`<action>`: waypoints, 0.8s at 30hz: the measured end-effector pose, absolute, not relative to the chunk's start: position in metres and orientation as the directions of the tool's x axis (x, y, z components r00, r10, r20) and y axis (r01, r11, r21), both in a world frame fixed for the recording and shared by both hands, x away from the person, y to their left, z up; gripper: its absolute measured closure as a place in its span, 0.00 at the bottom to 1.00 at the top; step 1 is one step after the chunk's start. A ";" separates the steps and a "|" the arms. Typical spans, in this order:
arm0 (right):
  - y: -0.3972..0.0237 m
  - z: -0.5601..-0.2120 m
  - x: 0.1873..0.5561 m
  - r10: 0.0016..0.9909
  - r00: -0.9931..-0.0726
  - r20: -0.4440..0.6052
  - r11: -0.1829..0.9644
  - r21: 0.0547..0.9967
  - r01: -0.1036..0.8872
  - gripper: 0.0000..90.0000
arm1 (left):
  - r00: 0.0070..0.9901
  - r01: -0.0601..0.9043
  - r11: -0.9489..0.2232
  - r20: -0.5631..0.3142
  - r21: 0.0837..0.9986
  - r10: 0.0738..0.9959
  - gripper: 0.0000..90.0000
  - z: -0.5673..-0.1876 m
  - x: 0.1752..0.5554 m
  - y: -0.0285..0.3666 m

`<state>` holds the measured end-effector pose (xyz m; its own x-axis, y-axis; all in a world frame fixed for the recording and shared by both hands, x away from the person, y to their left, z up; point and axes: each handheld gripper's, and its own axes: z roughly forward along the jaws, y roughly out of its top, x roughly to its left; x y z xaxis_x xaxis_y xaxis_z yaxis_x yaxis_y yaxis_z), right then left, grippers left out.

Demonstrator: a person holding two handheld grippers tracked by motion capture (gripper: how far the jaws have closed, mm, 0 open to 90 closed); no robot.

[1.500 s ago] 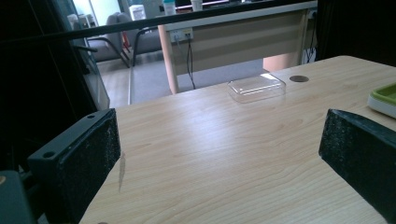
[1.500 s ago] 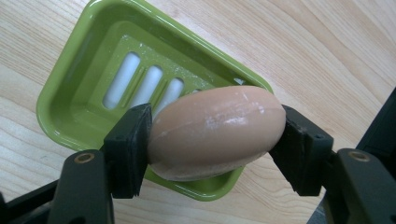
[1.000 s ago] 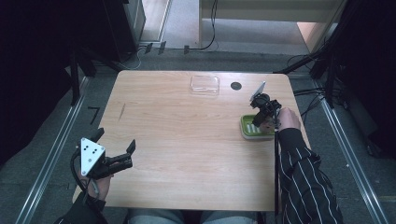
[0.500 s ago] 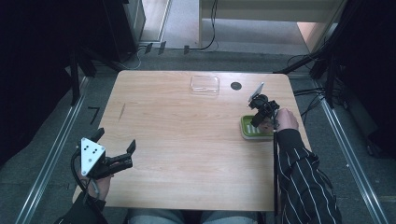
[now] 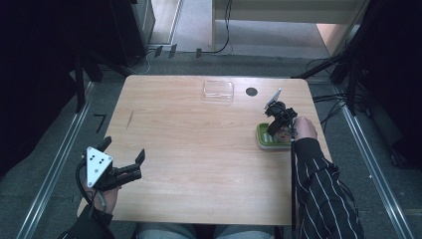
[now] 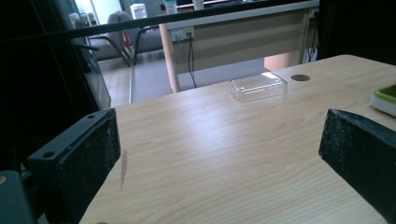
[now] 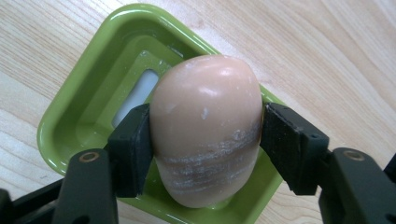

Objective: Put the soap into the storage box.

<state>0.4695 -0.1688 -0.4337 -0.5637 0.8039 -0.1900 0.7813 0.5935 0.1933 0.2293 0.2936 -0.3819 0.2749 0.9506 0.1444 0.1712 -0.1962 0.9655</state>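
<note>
Right gripper clamped on a pink soap bar, pads pressing both its sides, soap over the green dish, left gripper wide open, holding nothing

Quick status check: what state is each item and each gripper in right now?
Soap bar: clamped between the right gripper's pads, over the dish.
Green soap dish: upright on the table, under the soap.
Clear plastic lid: flat at the table's far edge, untouched.
Right gripper: shut on the soap.
Left gripper: open, empty.
</note>
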 end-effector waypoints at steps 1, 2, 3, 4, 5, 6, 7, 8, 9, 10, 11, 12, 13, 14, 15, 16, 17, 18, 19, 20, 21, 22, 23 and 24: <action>-0.169 -0.434 0.470 0.803 -0.567 -0.186 0.595 0.191 0.780 0.41 | 0.274 0.170 -0.196 0.144 0.966 0.951 0.00 -0.382 0.229 0.293; -0.169 -0.433 0.469 0.801 -0.570 -0.181 0.597 0.189 0.779 0.41 | 0.276 0.170 -0.197 0.146 0.966 0.950 0.00 -0.382 0.229 0.293; -0.169 -0.433 0.469 0.802 -0.572 -0.173 0.597 0.191 0.779 0.41 | 0.276 0.170 -0.197 0.146 0.965 0.950 0.00 -0.382 0.229 0.293; -0.170 -0.433 0.469 0.806 -0.567 -0.171 0.592 0.192 0.783 0.40 | 0.276 0.171 -0.197 0.145 0.965 0.950 0.00 -0.382 0.230 0.294; -0.170 -0.433 0.469 0.802 -0.574 -0.167 0.597 0.194 0.778 0.39 | 0.274 0.171 -0.195 0.143 0.966 0.951 0.00 -0.382 0.230 0.293; -0.171 -0.433 0.470 0.807 -0.572 -0.151 0.591 0.196 0.783 0.37 | 0.276 0.172 -0.196 0.144 0.966 0.950 0.00 -0.382 0.230 0.294; -0.171 -0.433 0.470 0.807 -0.572 -0.151 0.591 0.196 0.783 0.37 | 0.277 0.171 -0.198 0.145 0.965 0.950 0.00 -0.382 0.229 0.294; -0.171 -0.433 0.469 0.807 -0.573 -0.142 0.591 0.193 0.783 0.37 | 0.276 0.170 -0.196 0.145 0.966 0.950 0.00 -0.382 0.229 0.294; -0.171 -0.433 0.469 0.812 -0.569 -0.131 0.584 0.191 0.789 0.36 | 0.276 0.170 -0.196 0.144 0.966 0.950 0.00 -0.382 0.229 0.294; -0.171 -0.434 0.470 0.813 -0.571 -0.117 0.582 0.185 0.792 0.35 | 0.275 0.171 -0.196 0.144 0.966 0.951 0.00 -0.382 0.229 0.294; -0.171 -0.434 0.470 0.813 -0.571 -0.117 0.582 0.185 0.792 0.35 | 0.276 0.171 -0.195 0.143 0.966 0.950 0.00 -0.382 0.229 0.294; -0.171 -0.435 0.470 0.815 -0.568 -0.114 0.579 0.181 0.795 0.35 | 0.276 0.170 -0.196 0.144 0.966 0.950 0.00 -0.382 0.229 0.294; -0.171 -0.435 0.470 0.815 -0.568 -0.114 0.579 0.181 0.795 0.35 | 0.275 0.169 -0.197 0.146 0.966 0.950 0.00 -0.382 0.229 0.294; -0.170 -0.435 0.470 0.816 -0.567 -0.110 0.577 0.180 0.796 0.35 | 0.275 0.169 -0.197 0.145 0.966 0.950 0.00 -0.382 0.229 0.294; -0.171 -0.434 0.470 0.817 -0.566 -0.107 0.576 0.187 0.796 0.35 | 0.277 0.170 -0.197 0.146 0.966 0.950 0.00 -0.382 0.229 0.294; -0.171 -0.434 0.470 0.817 -0.567 -0.105 0.576 0.188 0.795 0.35 | 0.277 0.169 -0.197 0.145 0.966 0.950 0.00 -0.382 0.230 0.294; -0.171 -0.434 0.469 0.820 -0.562 -0.105 0.571 0.190 0.799 0.35 | 0.278 0.169 -0.197 0.145 0.966 0.950 0.00 -0.382 0.230 0.293; -0.171 -0.433 0.469 0.823 -0.558 -0.105 0.567 0.194 0.800 0.35 | 0.278 0.168 -0.196 0.144 0.966 0.950 0.00 -0.382 0.230 0.293; -0.172 -0.432 0.469 0.823 -0.560 -0.099 0.568 0.197 0.799 0.35 | 0.278 0.168 -0.197 0.145 0.966 0.949 0.00 -0.382 0.230 0.293; -0.172 -0.432 0.468 0.825 -0.557 -0.096 0.564 0.199 0.801 0.34 | 0.280 0.168 -0.197 0.145 0.966 0.949 0.00 -0.382 0.230 0.293; -0.173 -0.432 0.468 0.824 -0.558 -0.096 0.565 0.203 0.800 0.34 | 0.279 0.167 -0.197 0.146 0.966 0.949 0.00 -0.382 0.230 0.293; -0.173 -0.432 0.468 0.824 -0.559 -0.094 0.566 0.208 0.798 0.34 | 0.281 0.167 -0.197 0.145 0.966 0.949 0.00 -0.382 0.230 0.292; -0.173 -0.431 0.467 0.828 -0.553 -0.090 0.558 0.209 0.803 0.33 | 0.281 0.169 -0.197 0.145 0.966 0.949 0.00 -0.382 0.230 0.292; -0.173 -0.431 0.466 0.830 -0.551 -0.084 0.555 0.213 0.804 0.33 | 0.283 0.168 -0.199 0.147 0.965 0.948 0.00 -0.382 0.231 0.292</action>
